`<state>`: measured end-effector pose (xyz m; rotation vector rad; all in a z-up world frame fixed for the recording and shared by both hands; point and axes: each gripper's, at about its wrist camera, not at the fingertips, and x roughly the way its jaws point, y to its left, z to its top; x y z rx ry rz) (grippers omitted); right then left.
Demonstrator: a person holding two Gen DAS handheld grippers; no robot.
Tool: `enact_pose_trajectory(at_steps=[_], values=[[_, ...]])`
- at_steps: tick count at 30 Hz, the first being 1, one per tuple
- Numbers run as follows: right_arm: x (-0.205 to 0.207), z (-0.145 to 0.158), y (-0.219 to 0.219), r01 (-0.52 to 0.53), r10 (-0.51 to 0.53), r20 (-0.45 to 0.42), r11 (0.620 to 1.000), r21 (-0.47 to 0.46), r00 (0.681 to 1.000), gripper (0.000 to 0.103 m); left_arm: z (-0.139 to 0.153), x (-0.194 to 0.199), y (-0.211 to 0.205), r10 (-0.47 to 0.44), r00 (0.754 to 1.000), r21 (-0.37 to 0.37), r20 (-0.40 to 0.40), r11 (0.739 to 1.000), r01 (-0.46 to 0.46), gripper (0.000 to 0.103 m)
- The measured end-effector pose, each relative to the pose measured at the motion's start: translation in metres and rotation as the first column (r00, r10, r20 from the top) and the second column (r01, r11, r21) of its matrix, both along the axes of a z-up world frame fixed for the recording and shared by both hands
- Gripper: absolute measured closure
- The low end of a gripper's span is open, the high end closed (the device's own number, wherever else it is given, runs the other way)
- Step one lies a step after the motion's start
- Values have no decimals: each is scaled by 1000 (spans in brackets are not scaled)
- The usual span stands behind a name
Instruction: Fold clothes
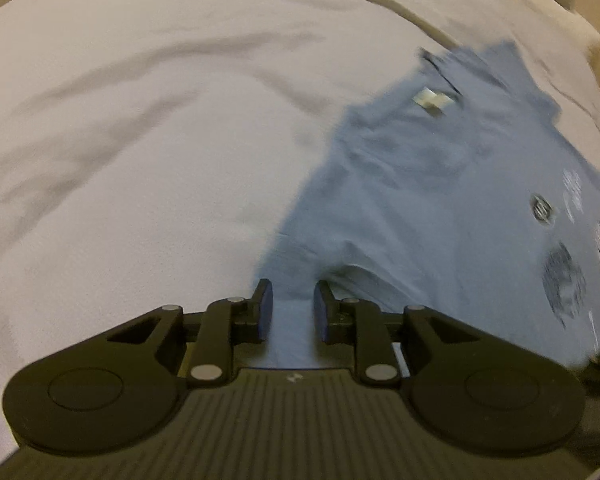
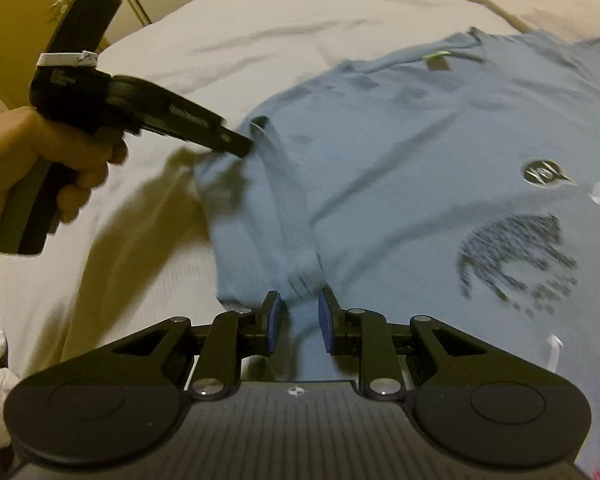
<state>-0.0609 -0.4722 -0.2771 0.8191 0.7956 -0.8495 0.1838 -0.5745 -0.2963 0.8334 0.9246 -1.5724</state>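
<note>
Shirt [image 2: 400, 152] spread on the bed [image 2: 228, 28] — blurred.
Sleeve cloth is seen between both grippers' parted pads — left [image 1: 290, 304], right [image 2: 299, 312].

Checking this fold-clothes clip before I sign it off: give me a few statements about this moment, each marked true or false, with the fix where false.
1. The garment is a blue T-shirt spread on a white bed sheet. True.
2. The shirt's printed graphic faces up. True.
3. The right gripper is clamped tight on a fold of cloth. False: its jaws stand apart, with shirt fabric showing between them.
4. The left gripper hangs over bare sheet, far from the shirt. False: it is at the shirt's edge, blue fabric between its open jaws.
5. A hand holds the left gripper's handle. True.
</note>
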Motion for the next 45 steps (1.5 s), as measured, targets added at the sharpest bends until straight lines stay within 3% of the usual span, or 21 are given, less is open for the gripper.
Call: enact_pose_trajectory(at_steps=[3,4,5,9,17,22,24,31,36,41,45], values=[[-15,7,11,22,-22,-14,1000,20,1000,77,14,6,11,9,999,-6,41,1000,-9,83],[-19,12,15,29,-28,-20,999,24,999,71,19,7,15,8,999,-10,47,1000,-8,81],[-24,16,20,34,-33,-28,999,27,999,66,26,6,20,10,999,-19,44,1000,-9,80],[-44,28,43,55,-53,-57,997,47,997,64,52,-7,53,6,1000,-53,20,999,-5,76],[-104,62,67,91,-87,-112,995,37,990,60,75,-83,127,5,998,-55,58,998,-1,68],[-162,74,42,103,-102,-119,995,0,988,59,85,-140,163,38,994,-54,100,998,-32,43],[-188,78,28,115,-117,-115,993,-19,987,59,85,-171,169,32,990,-48,139,999,-26,42],[-293,93,-43,95,-97,-71,995,-27,993,58,91,-316,151,-27,958,-46,287,998,42,21],[-362,112,-99,101,-108,-92,992,-81,990,57,114,-415,112,-127,939,-131,320,976,176,17],[-403,140,-149,122,-142,-121,980,-160,982,57,131,-471,76,-211,903,-215,374,928,306,15],[-417,167,-178,101,-132,-118,967,-234,984,57,123,-496,41,-222,894,-255,388,907,335,20]])
